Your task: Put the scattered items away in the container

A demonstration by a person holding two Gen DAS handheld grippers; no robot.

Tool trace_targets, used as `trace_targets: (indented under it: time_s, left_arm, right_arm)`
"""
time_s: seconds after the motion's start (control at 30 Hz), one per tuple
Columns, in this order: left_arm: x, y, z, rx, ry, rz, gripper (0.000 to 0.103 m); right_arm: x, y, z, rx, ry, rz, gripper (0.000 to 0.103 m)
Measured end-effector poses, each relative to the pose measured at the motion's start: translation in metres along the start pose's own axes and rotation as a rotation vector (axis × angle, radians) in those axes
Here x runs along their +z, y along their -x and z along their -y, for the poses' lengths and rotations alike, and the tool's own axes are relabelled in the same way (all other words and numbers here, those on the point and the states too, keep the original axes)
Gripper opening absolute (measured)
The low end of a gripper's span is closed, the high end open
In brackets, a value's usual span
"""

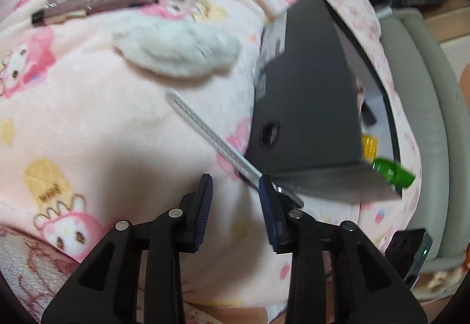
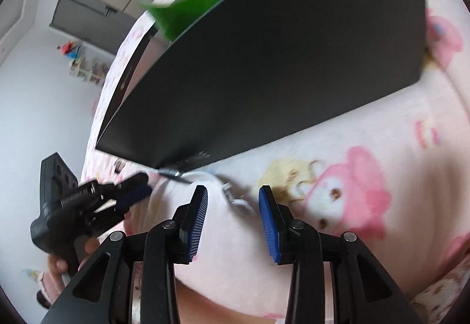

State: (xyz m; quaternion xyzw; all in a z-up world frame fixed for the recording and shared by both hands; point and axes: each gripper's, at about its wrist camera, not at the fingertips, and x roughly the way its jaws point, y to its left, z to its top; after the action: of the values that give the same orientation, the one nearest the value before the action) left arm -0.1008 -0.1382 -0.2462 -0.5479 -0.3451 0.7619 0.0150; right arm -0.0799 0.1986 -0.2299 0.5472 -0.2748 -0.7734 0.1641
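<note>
Right now both grippers' jaws gape wide, empty. The white strip [image 1: 205, 130] runs diagonally up-left from the left gripper [image 1: 236, 194] — nearer it, touching the black box [image 1: 305, 95].

Soft, even daylight falls on my views, both smeared by motion blur. Fisheye bends the edges; my fingers [image 1: 207, 194] cast a dim shadow.
</note>
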Motion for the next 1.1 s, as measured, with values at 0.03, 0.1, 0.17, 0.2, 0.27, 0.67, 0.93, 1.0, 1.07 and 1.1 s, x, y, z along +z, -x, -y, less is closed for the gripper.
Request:
trace_targets:
  time_s: [0.03, 0.1, 0.17, 0.2, 0.27, 0.67, 0.93, 1.0, 1.07, 1.1]
  left_arm:
    - [0.002, 0.002, -0.003, 0.006, 0.011, 0.019, 0.042]
    - [0.004, 0.001, -0.009, -0.010, 0.035, 0.002, 0.044]
    - [-0.011, -0.004, -0.011, -0.027, 0.054, -0.016, 0.043]
    - [-0.010, -0.006, -0.009, -0.025, 0.056, -0.012, 0.043]
    - [-0.009, -0.008, -0.009, -0.030, 0.068, 0.005, 0.043]
    - [-0.012, -0.023, 0.006, 0.150, 0.011, -0.016, 0.026]
    - [-0.015, -0.019, 0.015, 0.084, -0.040, -0.006, 0.025]
    - [-0.013, -0.022, 0.012, 0.080, -0.027, -0.011, 0.026]
    - [-0.002, -0.036, 0.021, 0.079, -0.007, -0.024, 0.028]
    - [-0.001, -0.038, 0.019, 0.082, 0.004, -0.034, 0.028]
  right_arm:
    - [-0.001, -0.001, -0.002, 0.002, 0.008, -0.009, 0.032]
    - [-0.002, -0.004, -0.011, 0.058, 0.049, -0.037, 0.032]
    - [-0.004, -0.004, -0.023, 0.131, 0.110, -0.057, 0.032]
    - [-0.006, -0.004, -0.029, 0.120, 0.137, -0.044, 0.032]
    - [-0.005, -0.009, -0.027, 0.061, 0.131, -0.022, 0.032]
    - [-0.008, 0.019, -0.006, -0.067, 0.043, 0.083, 0.032]
    - [0.014, -0.003, -0.027, -0.060, 0.105, 0.014, 0.032]
    - [0.014, -0.017, -0.024, -0.042, 0.088, -0.014, 0.032]
    - [0.015, -0.031, -0.019, -0.014, 0.076, -0.041, 0.032]
    - [0.015, -0.032, -0.018, 0.001, 0.074, -0.048, 0.033]
